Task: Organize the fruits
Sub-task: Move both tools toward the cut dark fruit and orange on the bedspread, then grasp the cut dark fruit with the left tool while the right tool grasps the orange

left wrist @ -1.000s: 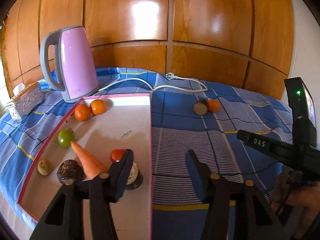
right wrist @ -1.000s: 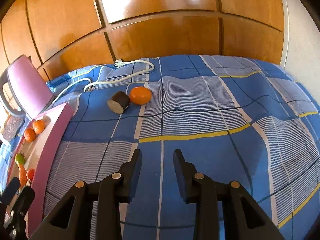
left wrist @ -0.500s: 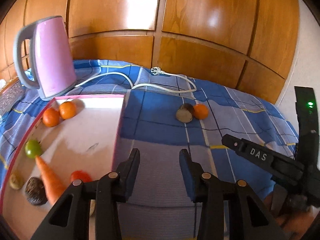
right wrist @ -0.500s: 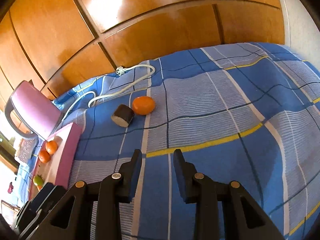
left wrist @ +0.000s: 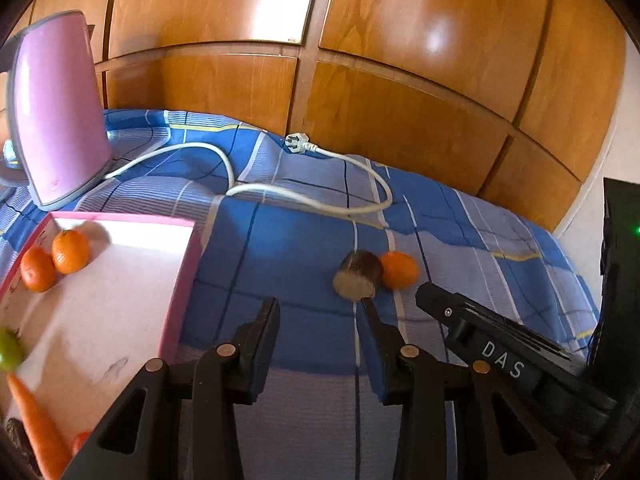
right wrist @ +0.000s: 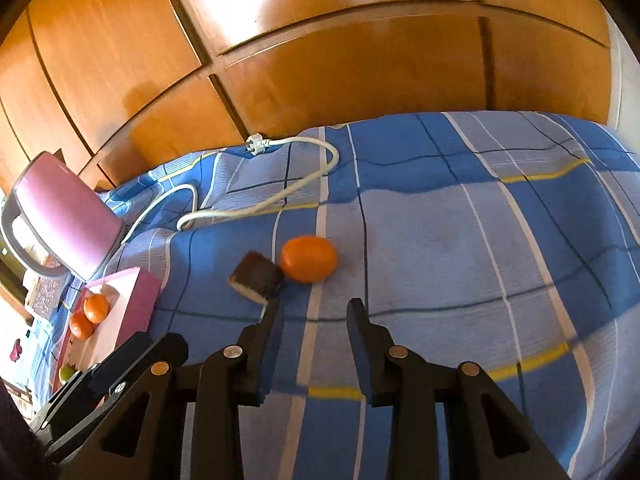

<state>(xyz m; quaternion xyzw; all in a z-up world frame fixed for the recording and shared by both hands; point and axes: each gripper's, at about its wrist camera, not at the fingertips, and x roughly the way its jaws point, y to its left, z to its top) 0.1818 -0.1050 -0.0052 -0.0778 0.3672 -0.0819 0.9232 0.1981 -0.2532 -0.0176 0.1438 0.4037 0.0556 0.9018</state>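
A bed [right wrist: 500, 240] covered in a soft, slightly rumpled cloth, checked in blue and pale striped squares with thin yellow lines, runs up to a glossy orange-brown wooden panelled wall [left wrist: 400, 60]. Near the middle of the bed lies a round, smooth orange [right wrist: 308, 258], touching a short dark brown cylinder [right wrist: 258, 276] with a pale cut face that lies on its side. At the bed's left edge sits a flat pink-rimmed tray [left wrist: 182, 276] with a matte whitish floor, holding two more dimpled oranges [left wrist: 54, 258], a small green fruit [left wrist: 10, 350], blurred, and a tapered carrot [left wrist: 36, 428]. Behind the tray stands a smooth pink kettle [left wrist: 56, 108] with a grey handle; its white cord [left wrist: 304, 196] loops over the cloth toward the wall. The left tongs [left wrist: 320, 320], black plastic, are closing with nothing between them. The right tongs [right wrist: 314, 318] stand slightly apart, empty, just short of the cylinder and orange.
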